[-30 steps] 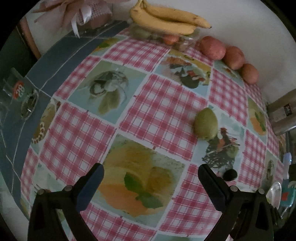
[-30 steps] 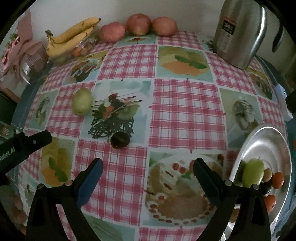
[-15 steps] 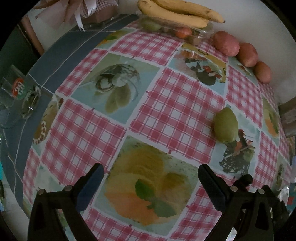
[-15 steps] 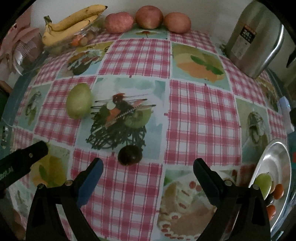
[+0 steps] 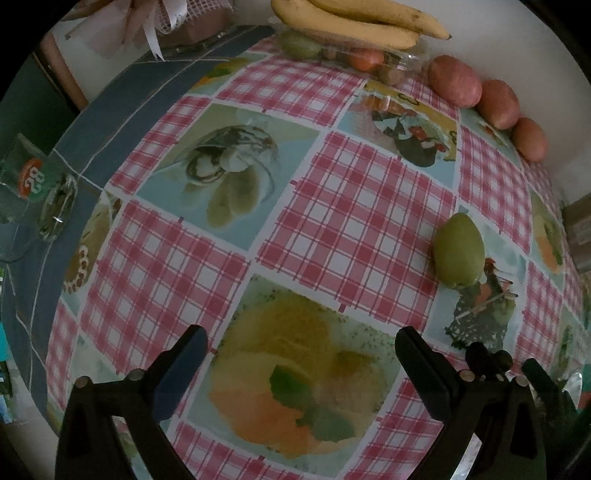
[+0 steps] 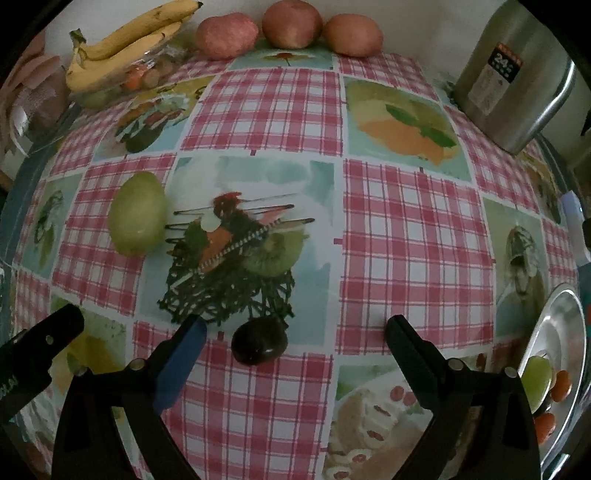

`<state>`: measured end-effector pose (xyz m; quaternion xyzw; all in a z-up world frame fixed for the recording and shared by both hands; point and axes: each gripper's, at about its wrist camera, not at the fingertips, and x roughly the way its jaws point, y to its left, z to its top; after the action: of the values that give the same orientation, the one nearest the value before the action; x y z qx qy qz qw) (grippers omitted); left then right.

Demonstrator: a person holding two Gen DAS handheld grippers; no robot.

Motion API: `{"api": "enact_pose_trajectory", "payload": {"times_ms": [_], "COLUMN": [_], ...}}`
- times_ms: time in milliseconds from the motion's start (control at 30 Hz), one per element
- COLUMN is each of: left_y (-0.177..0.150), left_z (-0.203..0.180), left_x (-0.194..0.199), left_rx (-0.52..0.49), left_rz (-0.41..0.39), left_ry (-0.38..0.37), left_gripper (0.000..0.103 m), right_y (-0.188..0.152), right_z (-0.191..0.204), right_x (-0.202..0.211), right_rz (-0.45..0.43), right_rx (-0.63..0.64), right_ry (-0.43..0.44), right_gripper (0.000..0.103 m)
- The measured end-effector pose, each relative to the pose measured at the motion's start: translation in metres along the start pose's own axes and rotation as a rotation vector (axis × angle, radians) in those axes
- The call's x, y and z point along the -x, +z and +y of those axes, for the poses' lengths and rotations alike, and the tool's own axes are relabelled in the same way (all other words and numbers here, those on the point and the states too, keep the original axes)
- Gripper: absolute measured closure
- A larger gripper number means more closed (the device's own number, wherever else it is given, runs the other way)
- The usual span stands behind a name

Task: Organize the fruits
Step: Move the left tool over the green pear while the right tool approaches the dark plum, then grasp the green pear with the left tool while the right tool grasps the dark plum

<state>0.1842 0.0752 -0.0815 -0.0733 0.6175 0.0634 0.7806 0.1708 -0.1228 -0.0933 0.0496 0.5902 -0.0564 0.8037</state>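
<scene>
The right tongs [image 6: 293,334] stand wide open and hold nothing; a dark plum [image 6: 259,341] lies on the worktop [image 6: 413,236] between the spread fingers, nearer the left one and touching neither. The left tongs [image 5: 301,347] are likewise wide open and empty, hovering over a printed square of the checked tablecloth [image 5: 362,218]. A green pear [image 6: 137,213] lies on its side on the cloth, beyond the plum and to its left, just beside a printed picture. At the far edge by the wall sit three red apples [image 6: 290,24] in a row, and to their left a bunch of bananas [image 6: 125,44] rests on a clear plastic box of small fruit [image 6: 147,75]. A steel kettle [image 6: 513,77] stands at the far right. At the right edge, a metal plate [image 6: 565,325] holds another green pear [image 6: 537,374] and several small orange-red fruits [image 6: 562,380].
</scene>
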Motion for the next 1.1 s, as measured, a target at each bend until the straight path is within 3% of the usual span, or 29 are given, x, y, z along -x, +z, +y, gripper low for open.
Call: {"api": "enact_pose_trajectory", "payload": {"times_ms": [267, 433, 800, 867, 1033, 1100], "left_y": [0.006, 0.012, 0.005, 0.004, 0.003, 0.004], "left_z": [-0.001, -0.005, 0.004, 0.004, -0.003, -0.004], "left_x": [-0.003, -0.009, -0.012, -0.011, -0.005, -0.002], "left_rx": [-0.005, -0.013, 0.002, 0.001, -0.010, -0.013], "left_rz": [-0.033, -0.019, -0.017, -0.018, -0.027, -0.033], "left_ry": [0.002, 0.011, 0.003, 0.004, -0.011, -0.022], "left_gripper": [0.000, 0.000, 0.000, 0.000, 0.000, 0.000], "right_y": [-0.001, -0.001, -0.006, -0.008, -0.010, -0.011], "right_z": [-0.003, -0.004, -0.002, -0.004, -0.002, 0.002], "right_x": [-0.004, -0.003, -0.002, 0.002, 0.016, 0.019], "right_rz": [0.003, -0.001, -0.016, -0.028, -0.050, -0.045], "right_rx": [-0.017, -0.027, -0.025, -0.031, -0.018, -0.008], "right_ry": [0.007, 0.008, 0.010, 0.004, 0.030, 0.064], "right_gripper": [0.004, 0.000, 0.002, 0.008, 0.052, 0.061]}}
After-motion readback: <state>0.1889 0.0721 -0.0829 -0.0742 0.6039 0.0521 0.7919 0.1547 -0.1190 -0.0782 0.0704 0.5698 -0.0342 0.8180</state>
